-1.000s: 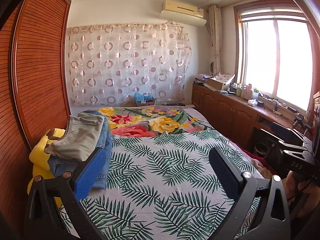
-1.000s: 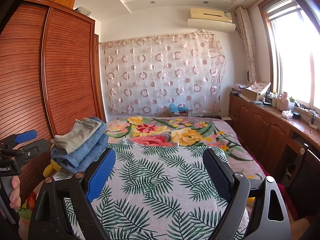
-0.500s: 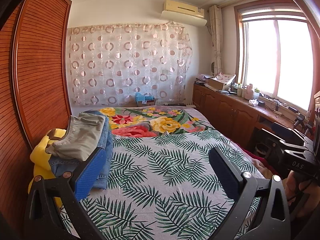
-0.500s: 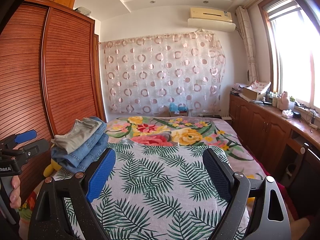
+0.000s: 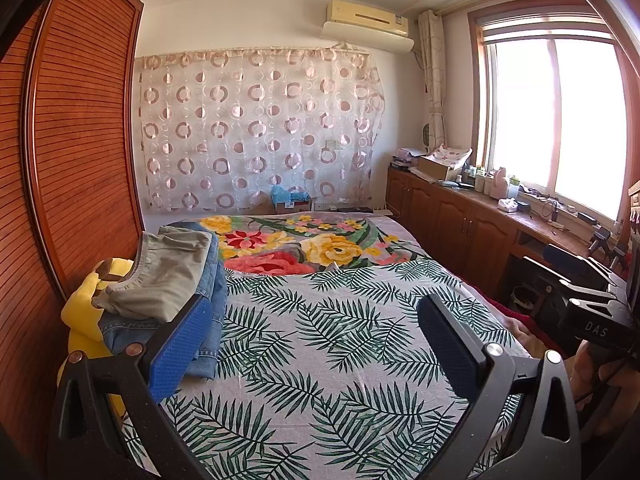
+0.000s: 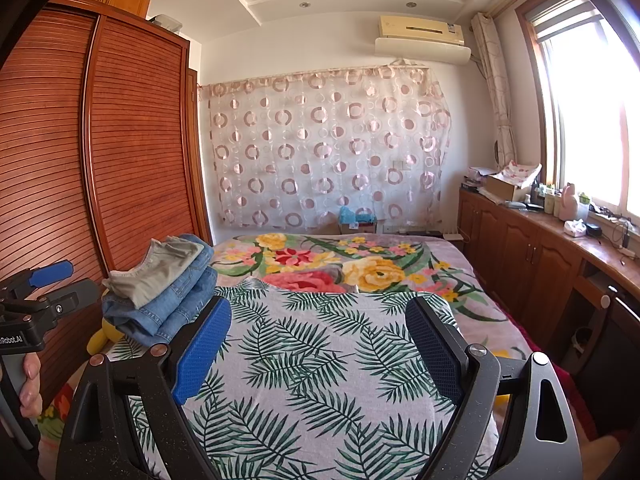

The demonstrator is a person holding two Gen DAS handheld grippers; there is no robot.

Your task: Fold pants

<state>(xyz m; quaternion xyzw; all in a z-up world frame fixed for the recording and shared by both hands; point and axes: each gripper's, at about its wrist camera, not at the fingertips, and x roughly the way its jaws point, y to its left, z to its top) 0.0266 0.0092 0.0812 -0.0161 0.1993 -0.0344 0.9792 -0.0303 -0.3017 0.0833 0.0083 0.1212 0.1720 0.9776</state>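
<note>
Both tools spread wide, nothing between the pads — left tool, right tool, each above the leaf-print bed. Folded pants stacked at 10 o'clock on the bed's edge, grey pair topmost over denim.

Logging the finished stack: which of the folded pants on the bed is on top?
The khaki pants lie on top, the only pair that isn't denim; the blue jeans are folded beneath them, at the bed's wardrobe-side edge.

Home bedroom: bed under leaf-print cotton sheet at frame centre; brown slatted wooden wardrobe at left; cream wall-mounted air conditioner upper right.
</note>
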